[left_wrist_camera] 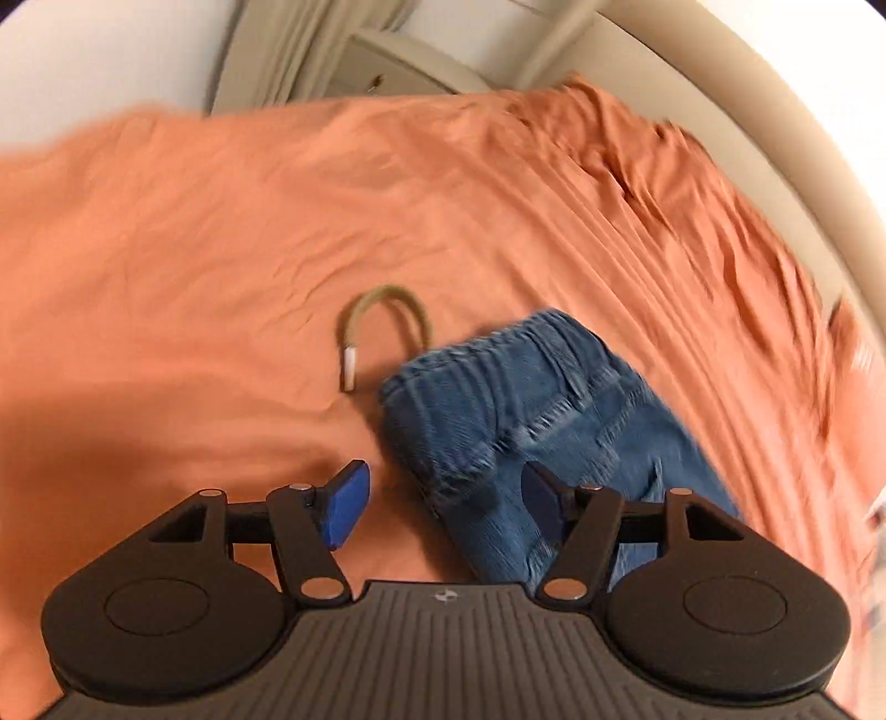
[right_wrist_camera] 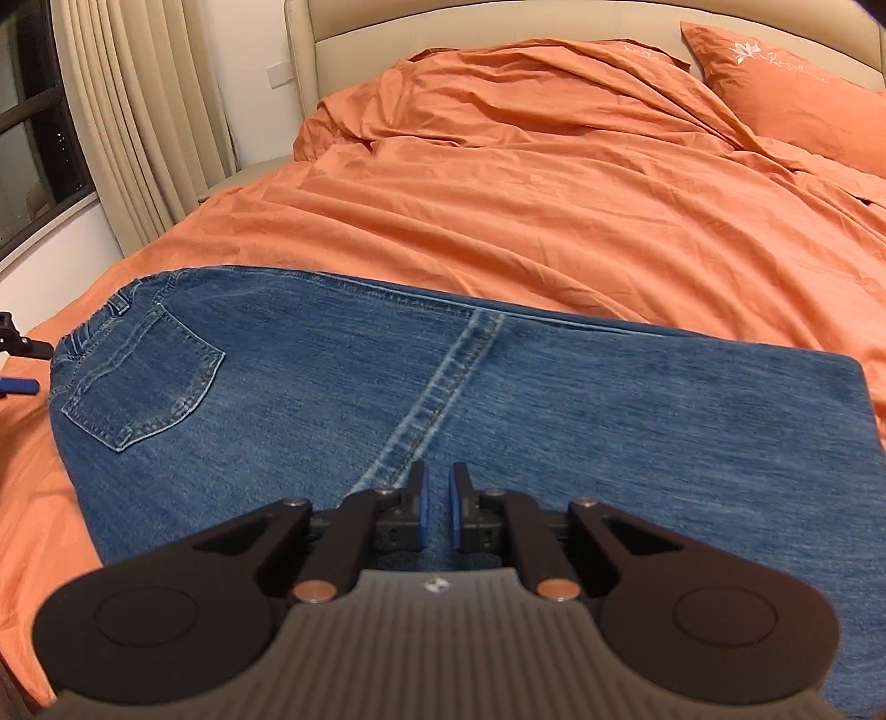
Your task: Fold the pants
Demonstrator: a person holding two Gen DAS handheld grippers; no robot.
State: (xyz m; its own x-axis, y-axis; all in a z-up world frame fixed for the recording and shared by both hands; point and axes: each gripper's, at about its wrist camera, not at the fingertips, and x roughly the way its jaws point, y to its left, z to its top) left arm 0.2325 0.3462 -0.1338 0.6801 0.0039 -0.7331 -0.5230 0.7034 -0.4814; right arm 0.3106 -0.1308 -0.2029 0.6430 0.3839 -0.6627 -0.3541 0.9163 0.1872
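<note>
Far left in the right wrist view: cream curtains (right_wrist_camera: 138, 111) beside a dark window (right_wrist_camera: 33, 111), then the tip of the left gripper (right_wrist_camera: 19, 365) poking in at the frame edge, just beside the waistband of the blue jeans (right_wrist_camera: 498, 399). Spread flat across the near part of the bed, those jeans, folded lengthwise with one leg over the other, back pocket (right_wrist_camera: 147, 376) up at the left end, a stitched seam (right_wrist_camera: 443, 387) running diagonally down the middle, folded edge squared off at the right. Lying on an orange sheet (right_wrist_camera: 554, 221), rumpled toward the beige headboard (right_wrist_camera: 498, 27), with an orange pillow (right_wrist_camera: 786, 94) at far right. Low in centre, the right gripper (right_wrist_camera: 438, 512), blue pads drawn close with only a narrow gap, hovering over the denim; whether any cloth is caught between them, cannot tell. In the left wrist view, somewhat blurred: left gripper (left_wrist_camera: 443, 504) spread wide, left pad (left_wrist_camera: 346, 507) over bare orange sheet (left_wrist_camera: 221, 249), right pad over the jeans' (left_wrist_camera: 526, 399) waistband end, nothing pinched. Just left of the waistband, a tan drawstring (left_wrist_camera: 387, 315) curled in an arch on the sheet, pale tip pointing down.
</note>
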